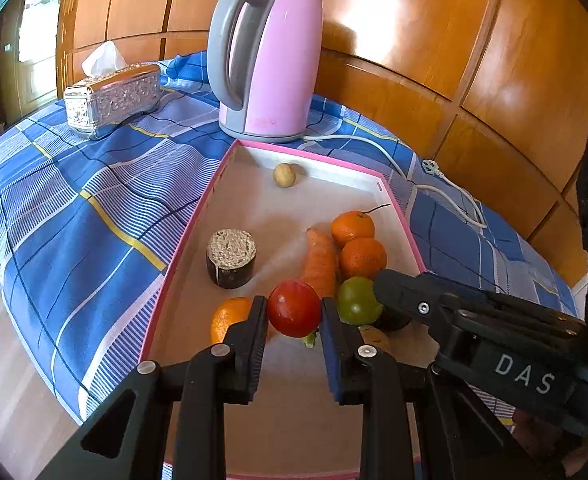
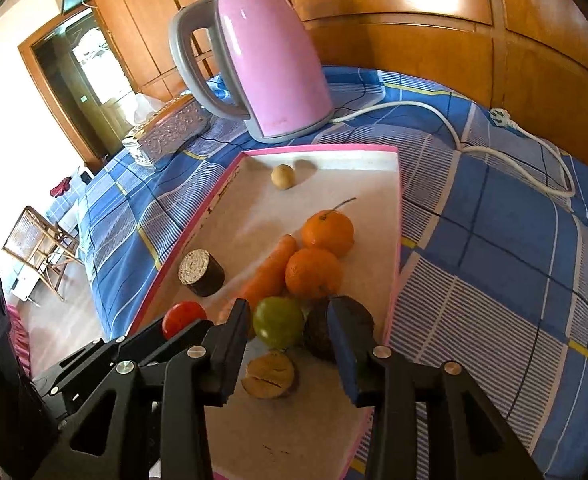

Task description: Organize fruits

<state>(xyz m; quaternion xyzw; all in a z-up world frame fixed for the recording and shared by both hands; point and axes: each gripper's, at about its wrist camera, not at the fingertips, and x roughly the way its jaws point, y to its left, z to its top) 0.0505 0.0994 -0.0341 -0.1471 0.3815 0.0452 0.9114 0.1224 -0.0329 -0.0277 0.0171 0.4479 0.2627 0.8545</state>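
Red and glossy, the tomato (image 1: 294, 308) sits pinched between the two pads of the left gripper (image 1: 294, 320), over the near part of the pink-rimmed tray (image 1: 190, 232). White letters "DAS" are readable on the black body of the right gripper (image 2: 288, 332), seen from the left wrist view; faint red lettering on the kettle's base is too blurred to read.

The right gripper's fingers stand spread, with the green fruit (image 2: 278, 322) between them; the left pad lies just beside it and the right pad (image 2: 343, 344) rests against a dark round fruit (image 2: 321, 334), with no pinch visible on either.

Inside the tray, just behind the green fruit, lie a carrot (image 2: 270, 272) and two oranges (image 2: 313, 272), the farther one (image 2: 327, 232) with a thin stem. A third orange (image 1: 230, 316) shows partly behind the left gripper's left finger. A split brown nut-like piece (image 2: 270, 376) lies nearest the right wrist camera. A dark cylinder with a pale speckled top (image 1: 231, 258) stands apart toward the tray's left rim, and a small tan ball (image 1: 284, 175) sits near the far wall.

Beyond the tray, on the blue checked cloth (image 1: 94, 208), stand a pink and grey kettle (image 1: 266, 60) with its white cord (image 2: 493, 152) and a silver tissue box (image 1: 112, 98).
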